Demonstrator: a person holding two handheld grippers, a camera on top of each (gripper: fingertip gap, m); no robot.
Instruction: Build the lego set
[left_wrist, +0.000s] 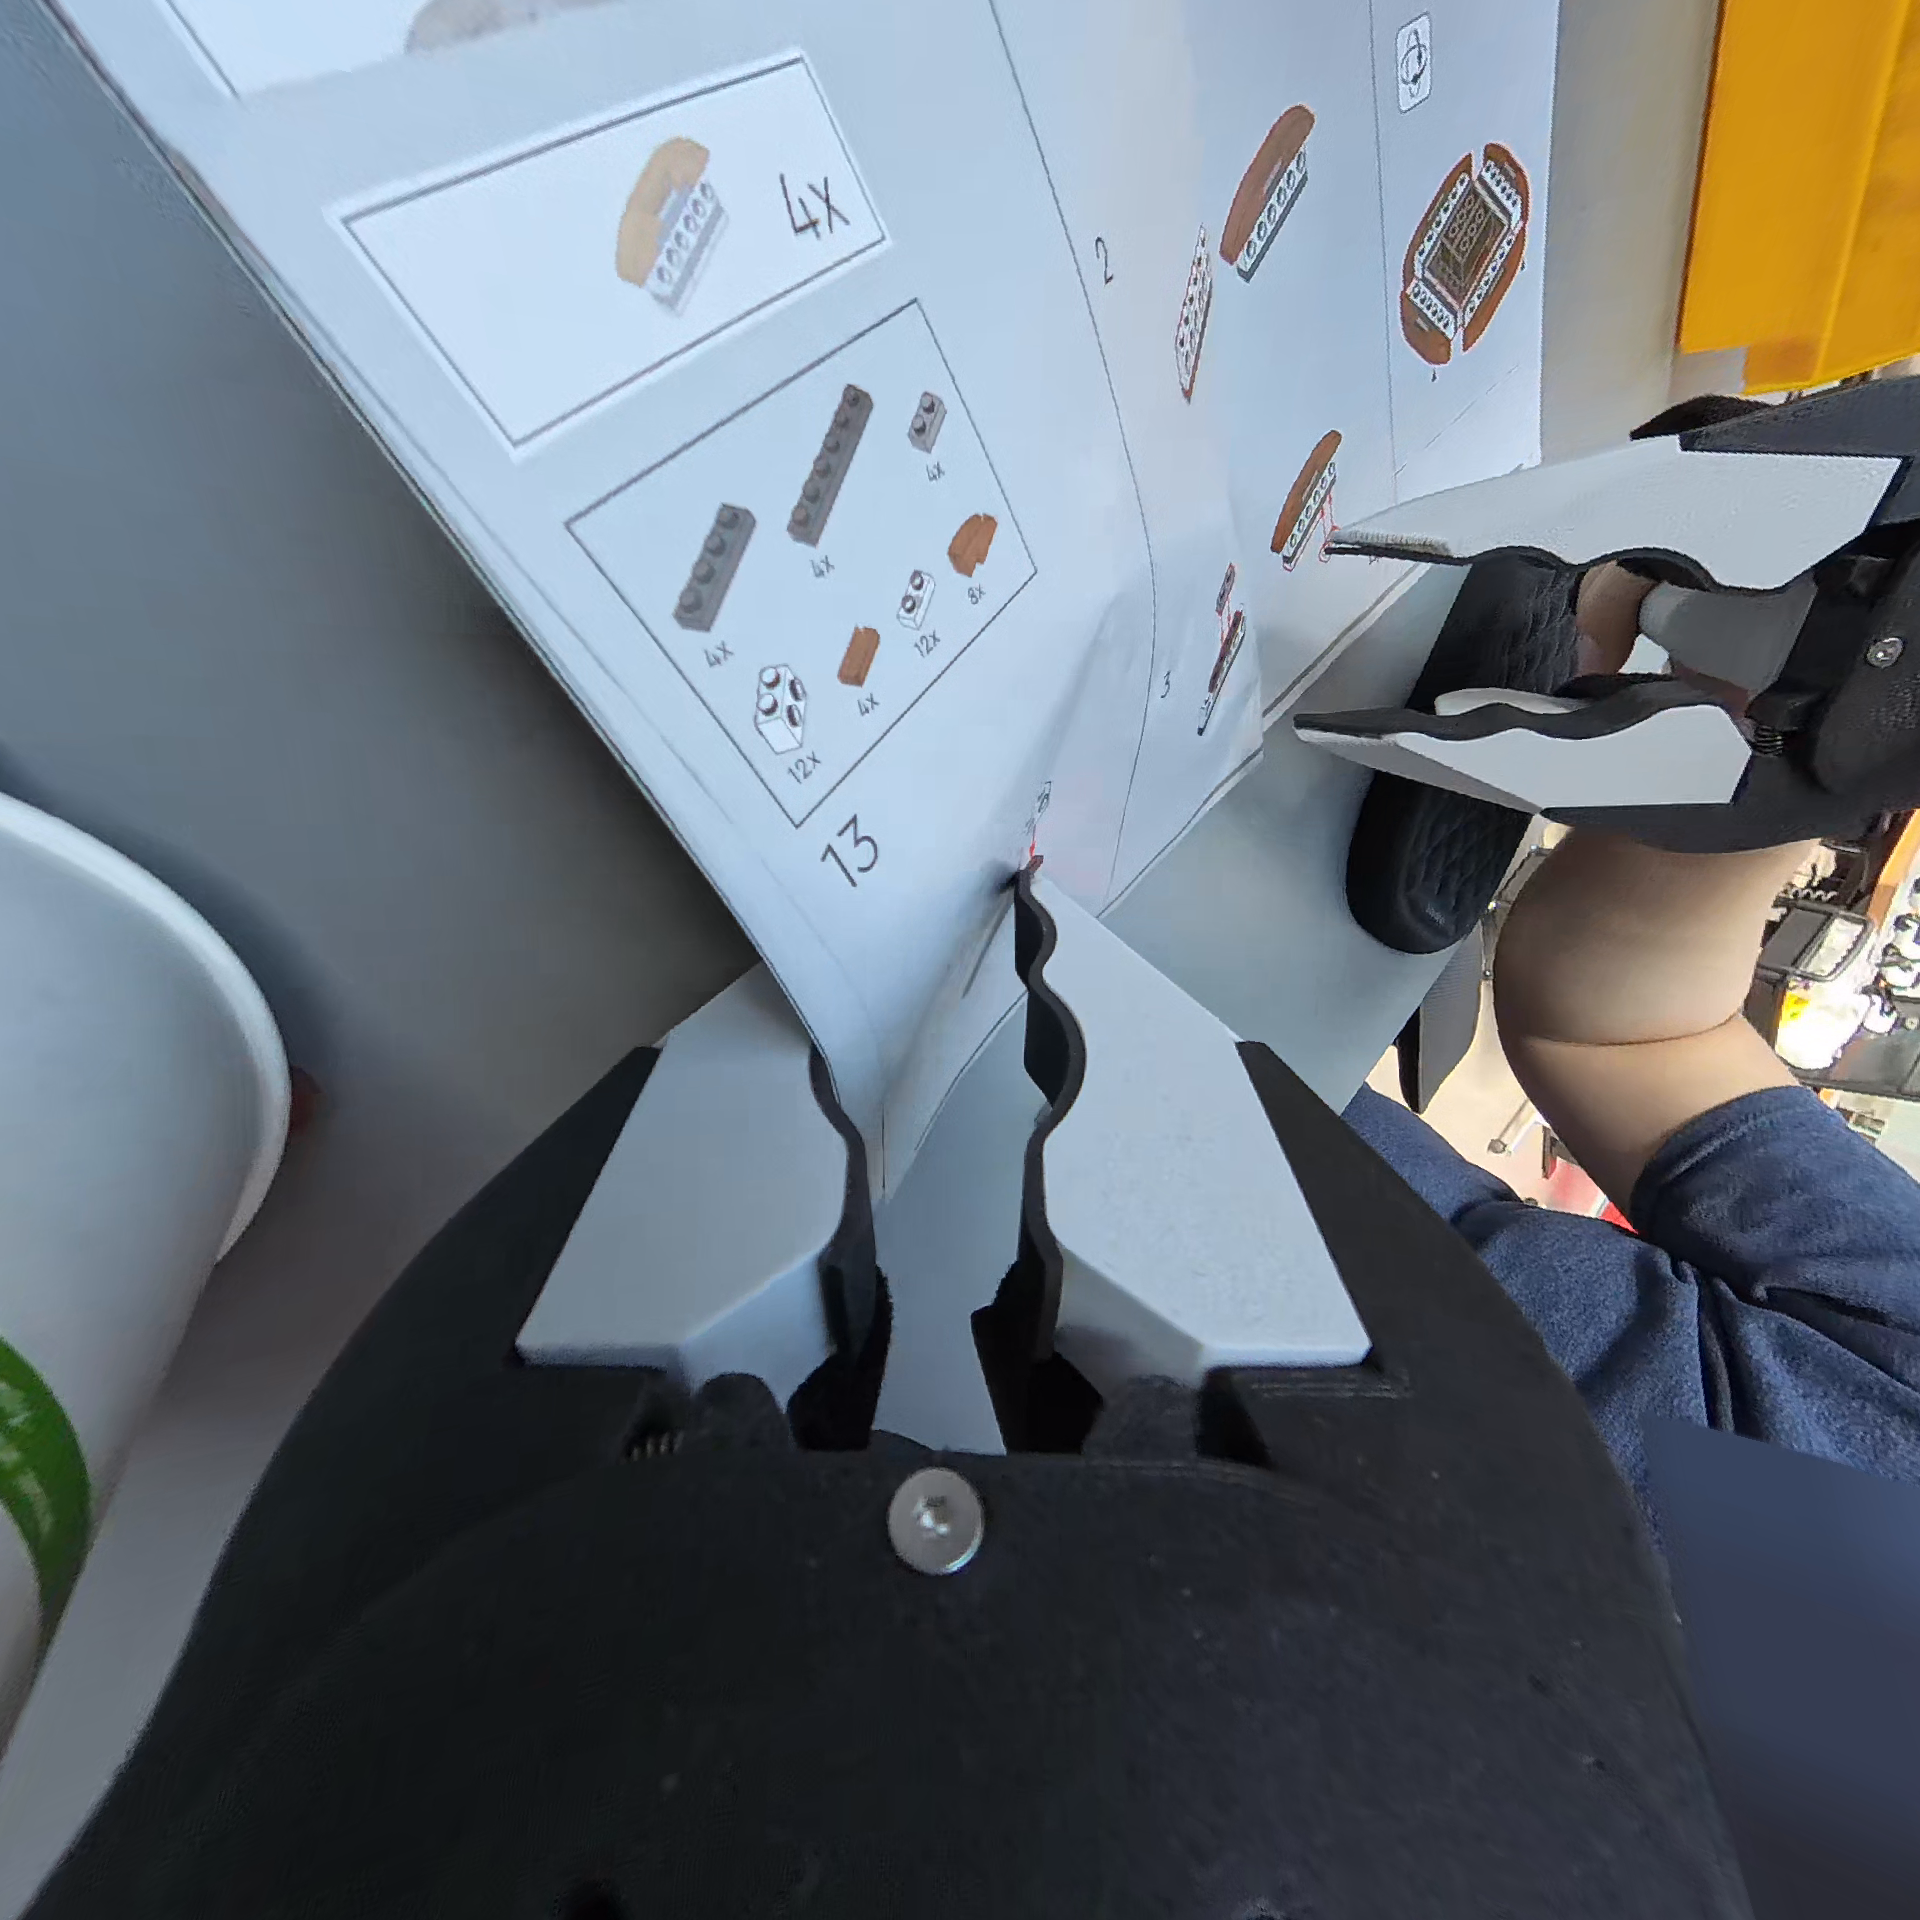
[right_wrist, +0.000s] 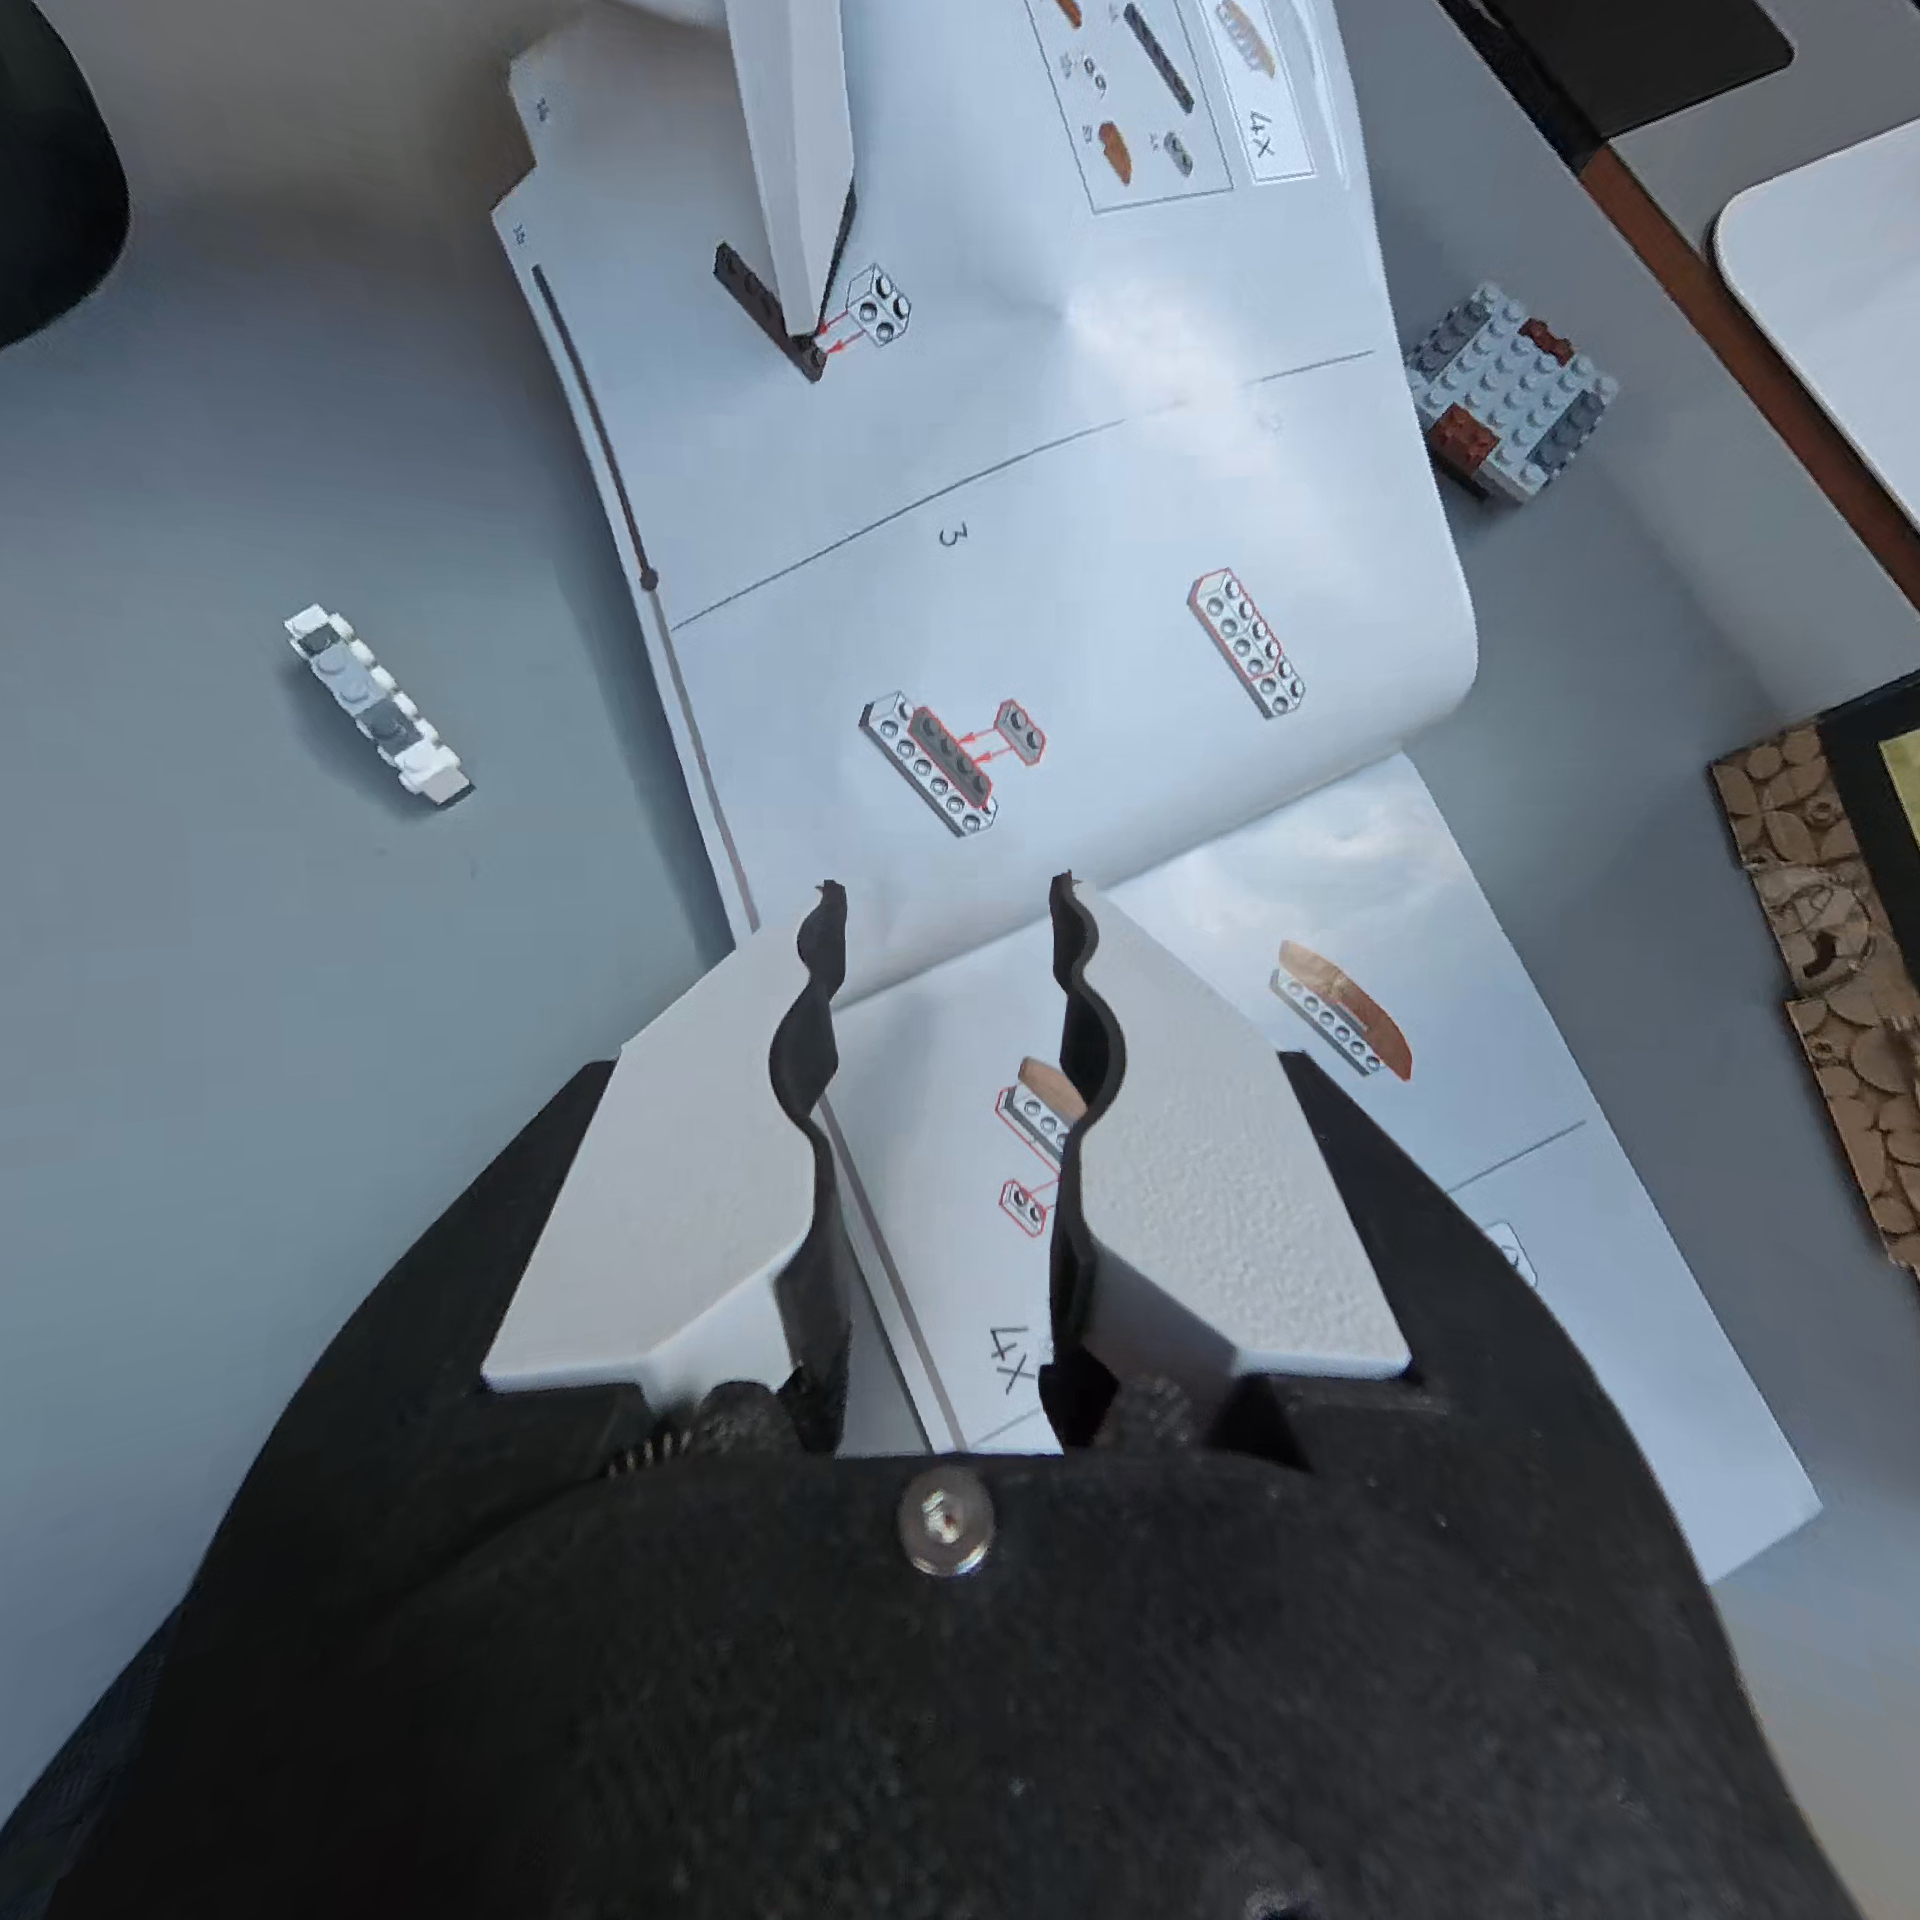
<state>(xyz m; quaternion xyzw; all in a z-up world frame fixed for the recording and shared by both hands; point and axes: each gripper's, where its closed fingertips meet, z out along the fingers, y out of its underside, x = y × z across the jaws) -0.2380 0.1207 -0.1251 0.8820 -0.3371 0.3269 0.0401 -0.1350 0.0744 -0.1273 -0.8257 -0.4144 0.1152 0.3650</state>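
The open instruction booklet (right_wrist: 1091, 540) lies on the grey table (right_wrist: 260, 987). My left gripper (left_wrist: 1013, 899) is shut on a booklet page (left_wrist: 665, 499) that passes between its fingers and curls upward; the page hides its left finger tip. It also shows in the right wrist view (right_wrist: 810, 338), tip down on the page. My right gripper (right_wrist: 945, 891) is open and empty, hovering over the booklet's near pages; it also shows in the left wrist view (left_wrist: 1325, 634). A white and grey brick strip (right_wrist: 379, 707) lies left of the booklet. A grey and brown built block (right_wrist: 1507, 395) sits at the booklet's right.
A white cup with a green mark (left_wrist: 114, 1039) stands at the left. A white tray (right_wrist: 1839, 270) and a brown cut-out panel (right_wrist: 1829, 997) lie right of the booklet. A yellow bin (left_wrist: 1808, 177) is beyond. A person's arm in a blue sleeve (left_wrist: 1662, 1226) holds the right gripper. There is about 12 centimetres between the tips of the two grippers. The brown cut-out panel (right_wrist: 1829, 997) is about 20 centimetres from my right fingertips and 30 centimetres from my left.
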